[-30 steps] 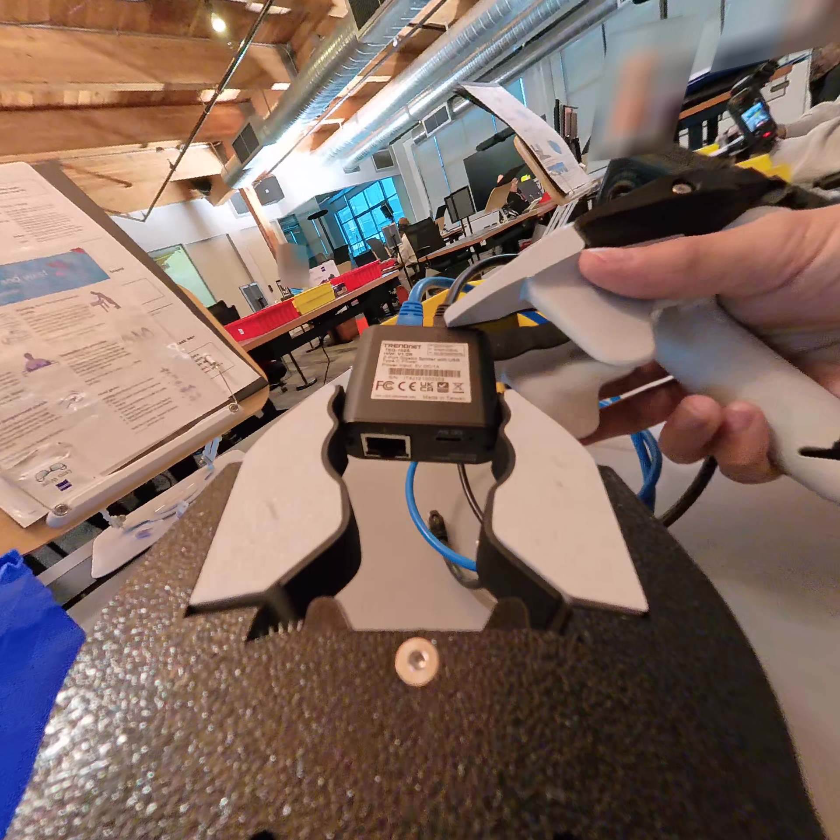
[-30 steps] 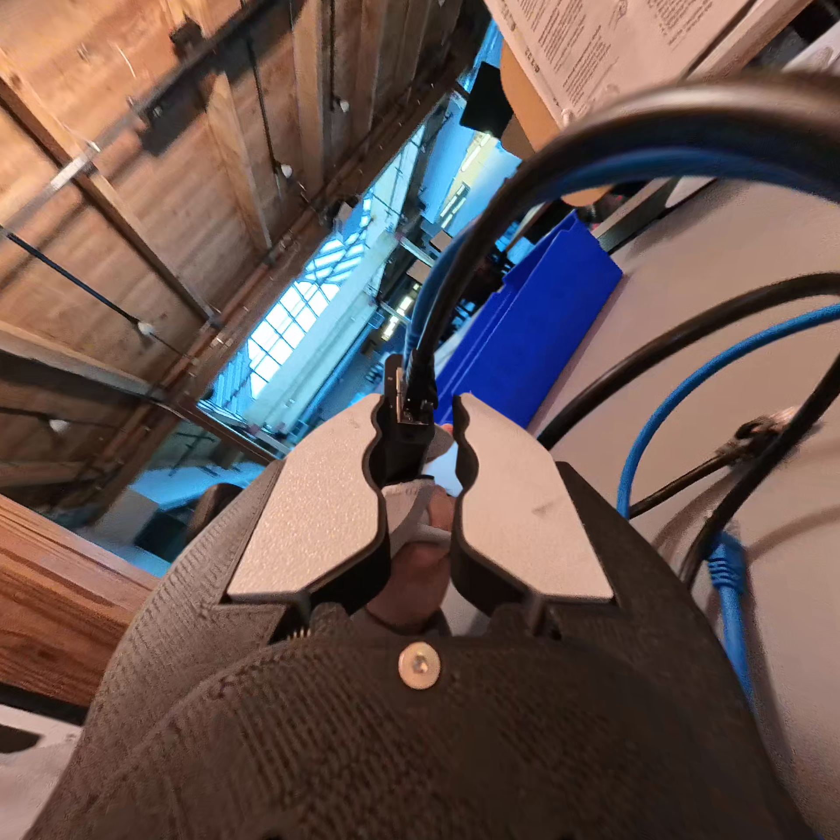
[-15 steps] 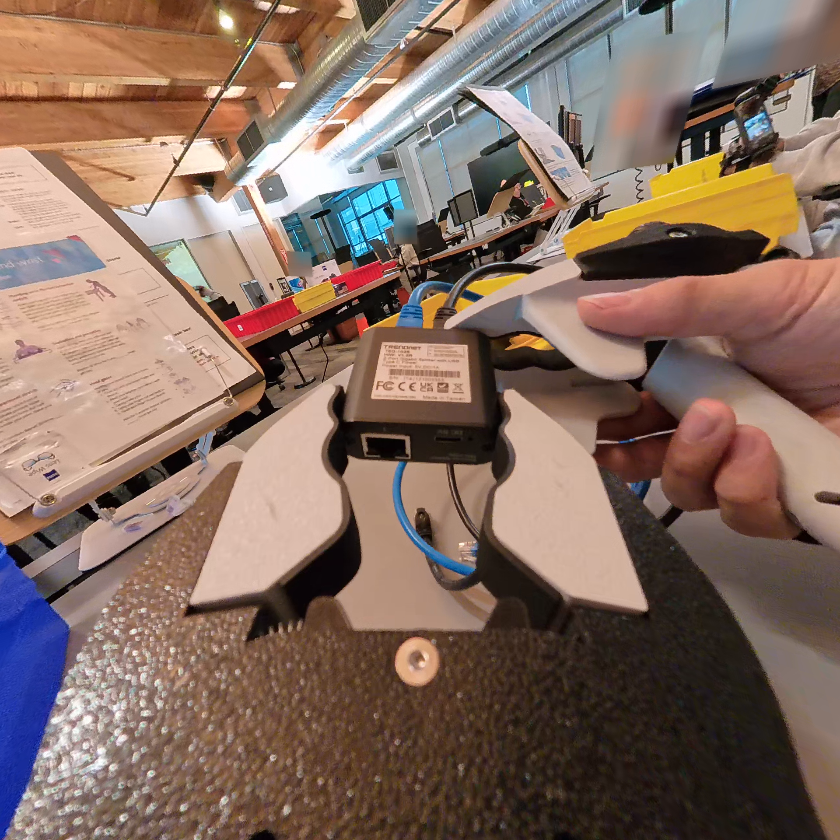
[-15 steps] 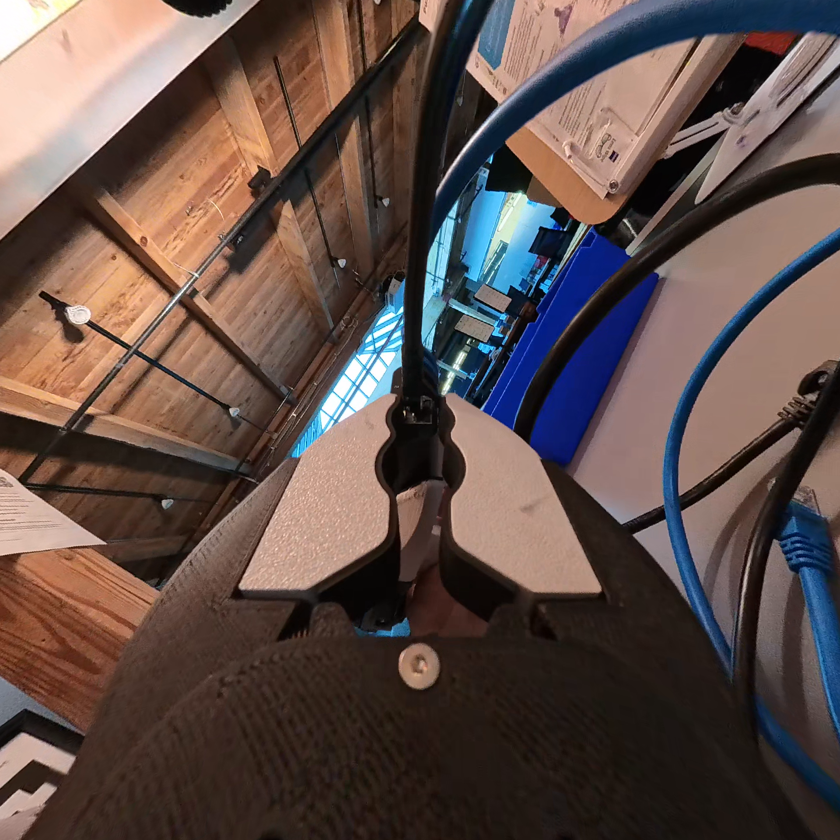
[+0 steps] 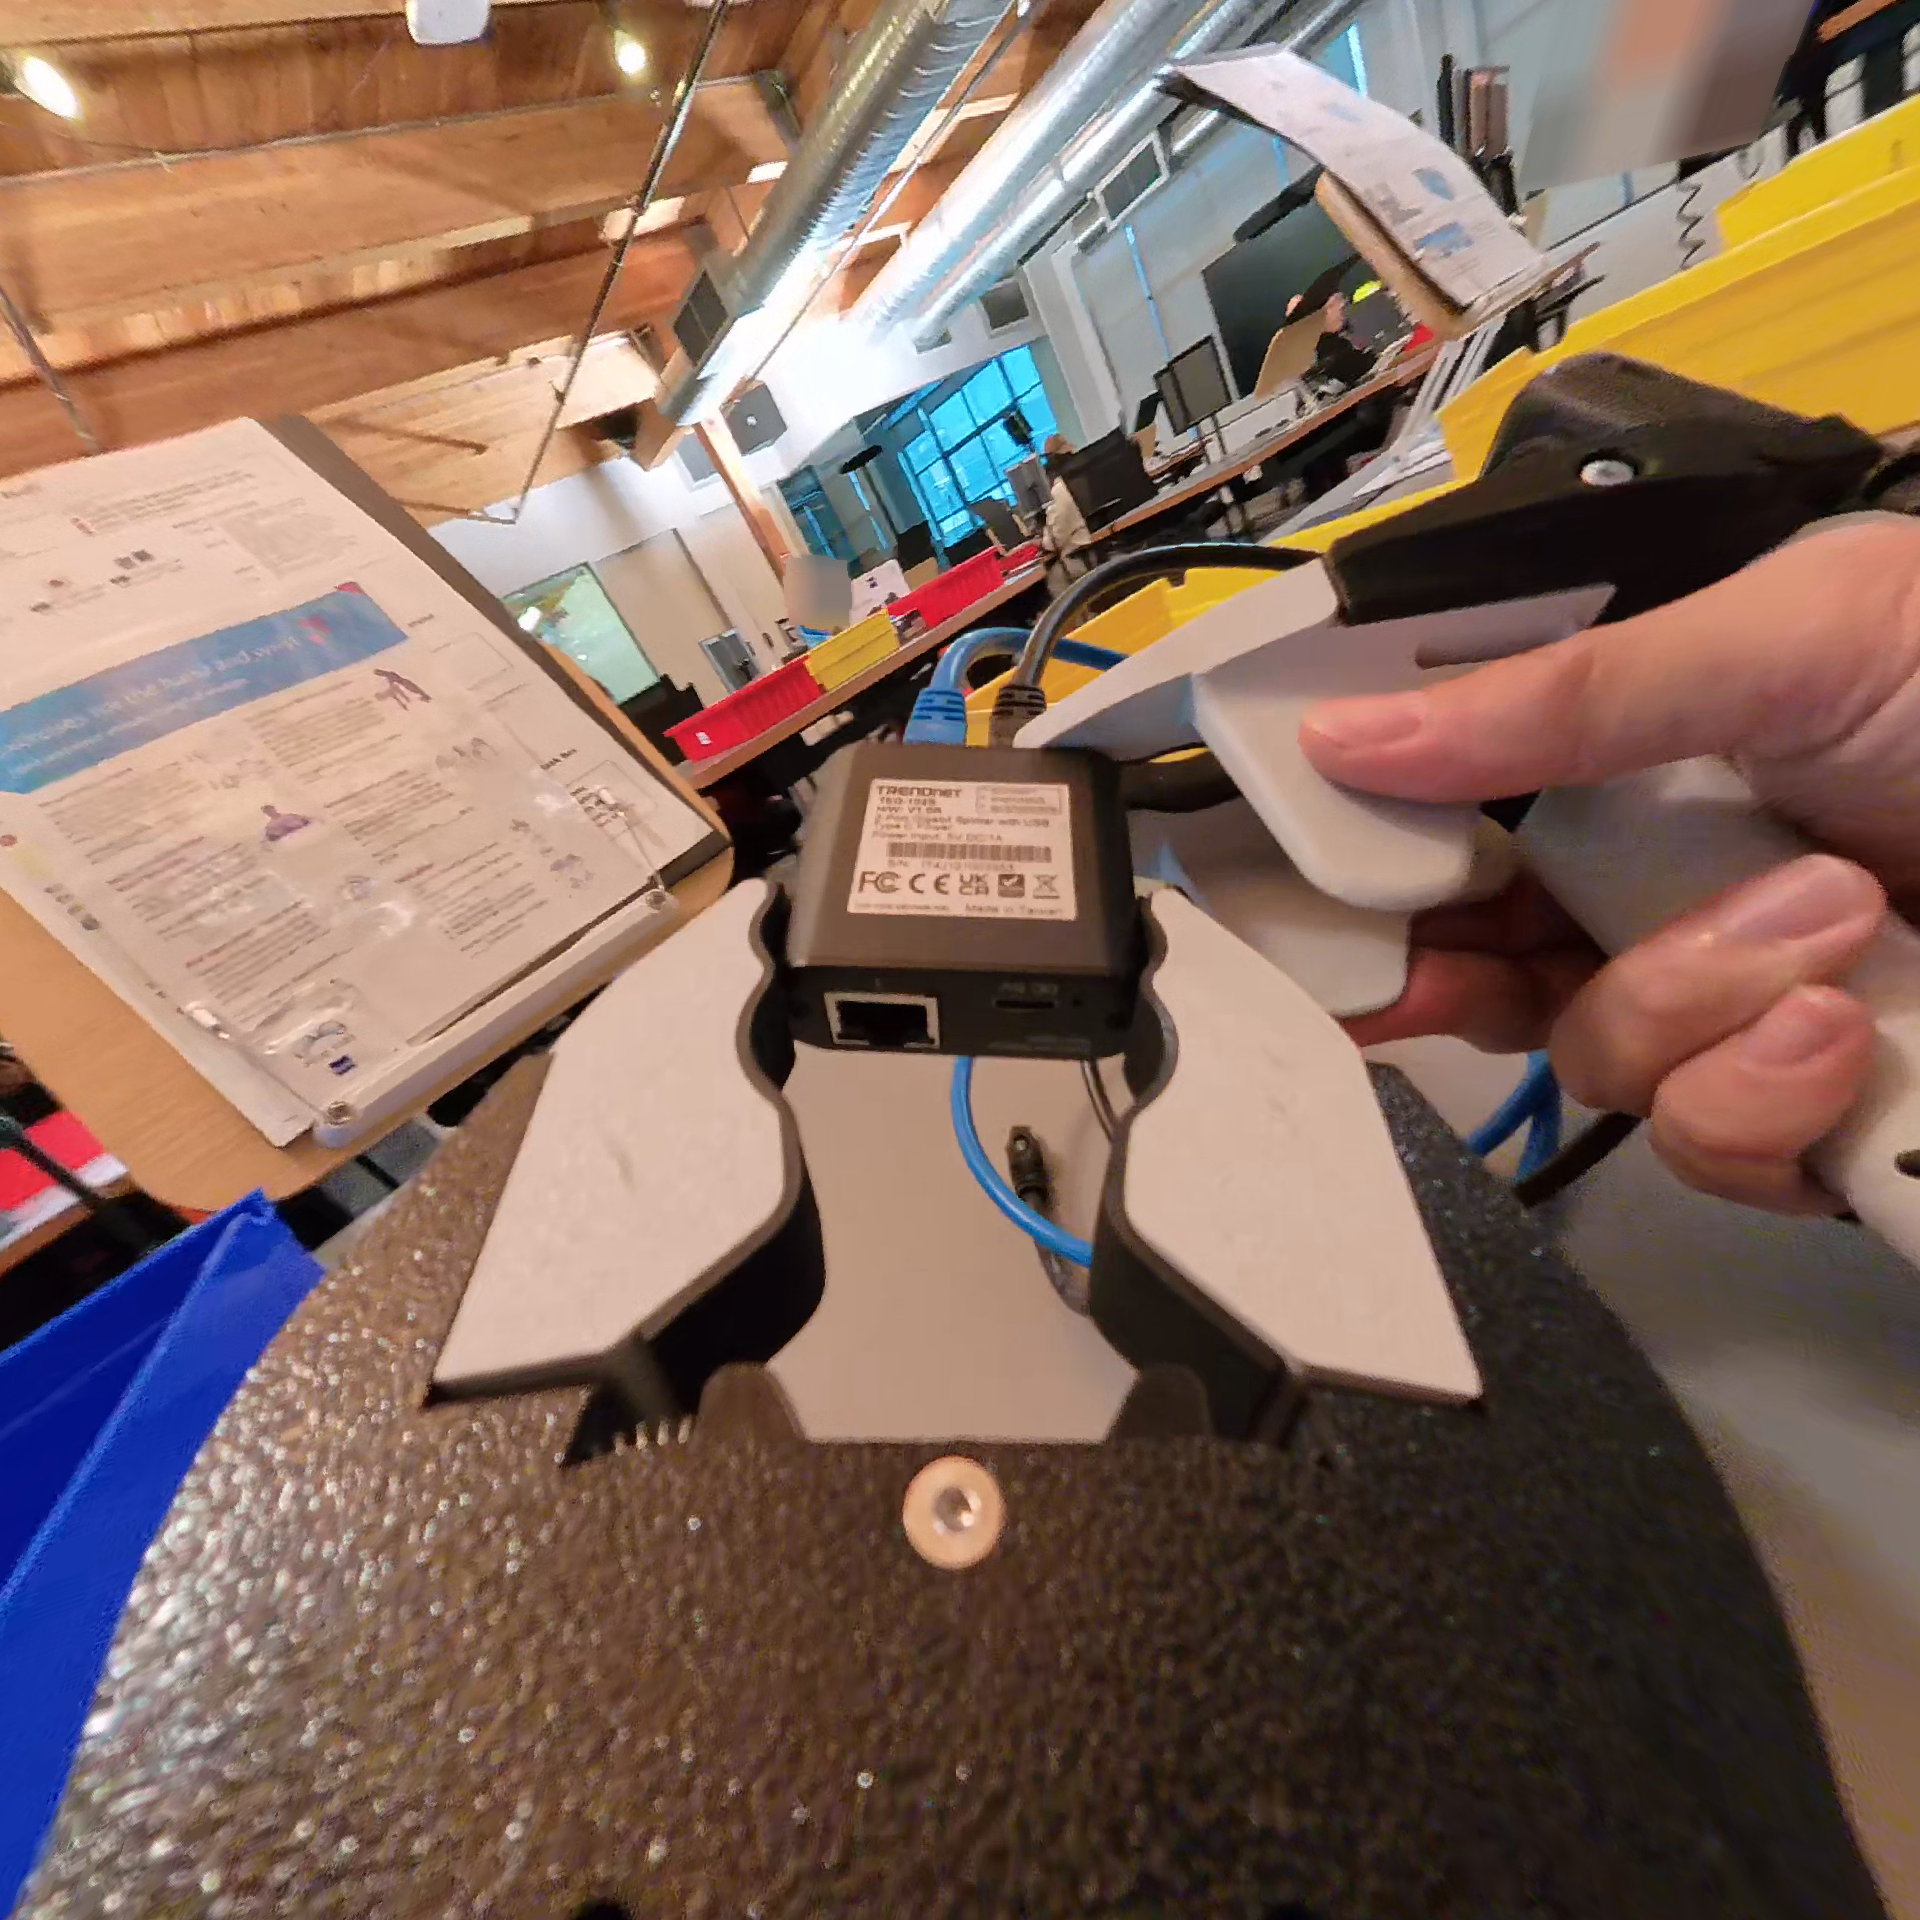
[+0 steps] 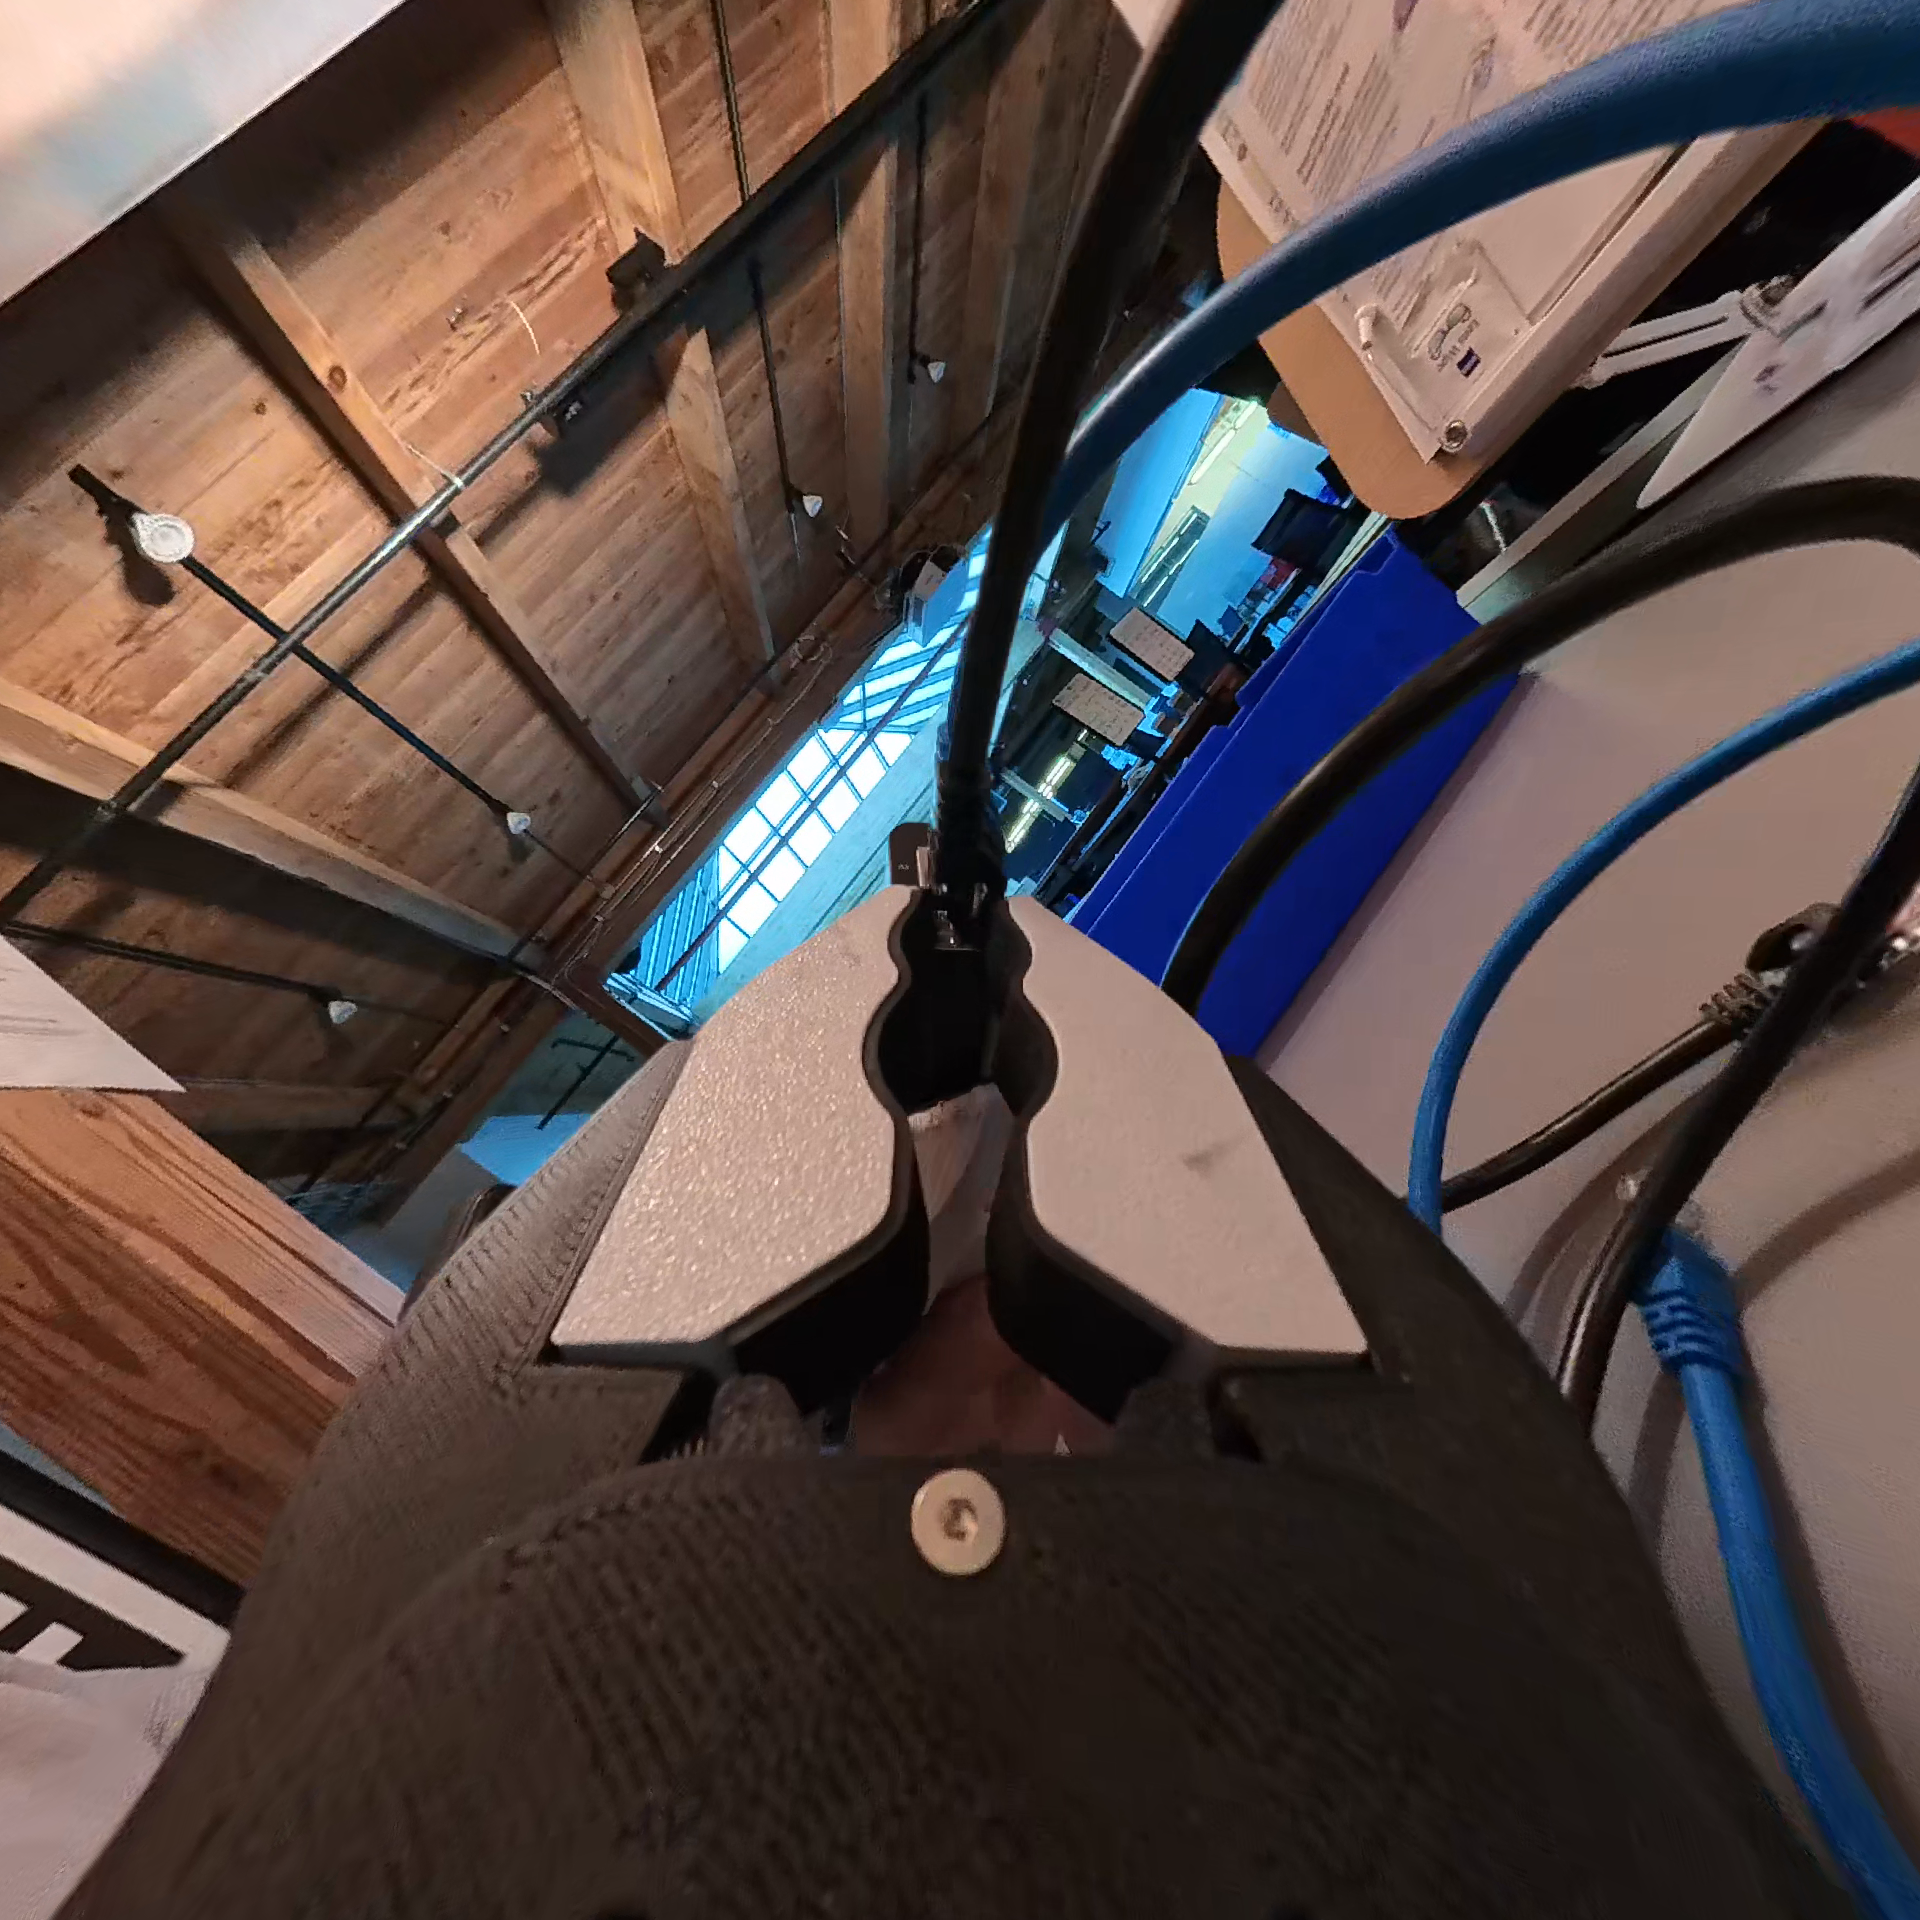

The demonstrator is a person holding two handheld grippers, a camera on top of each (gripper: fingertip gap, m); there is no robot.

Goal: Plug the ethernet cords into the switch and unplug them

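My left gripper (image 5: 961,914) is shut on the small black switch (image 5: 966,862), label side up, held above the table. An empty port (image 5: 883,1020) faces the camera. A blue cord's plug (image 5: 940,707) and a black cord's plug (image 5: 1013,709) meet the switch's far side; the ports there are hidden. My right gripper (image 5: 1091,774), held by a hand (image 5: 1714,831), reaches in from the right at the black plug. In the right wrist view my right gripper (image 6: 963,920) is shut on the black cord's plug (image 6: 961,883), and its cord (image 6: 1003,520) runs upward.
A tilted board with printed sheets (image 5: 312,748) stands at the left and blue bins (image 5: 114,1455) lie below it. Yellow bins (image 5: 1714,301) are at the right. Loose blue (image 6: 1688,1320) and black (image 6: 1756,987) plugs and looping cords lie on the grey table (image 6: 1662,831). Left and right tips are no more than a few centimetres apart.
My right gripper has closed tighter on the black plug and turned, so its cord now runs straight up. The switch stays in my left gripper, which has tilted a little.
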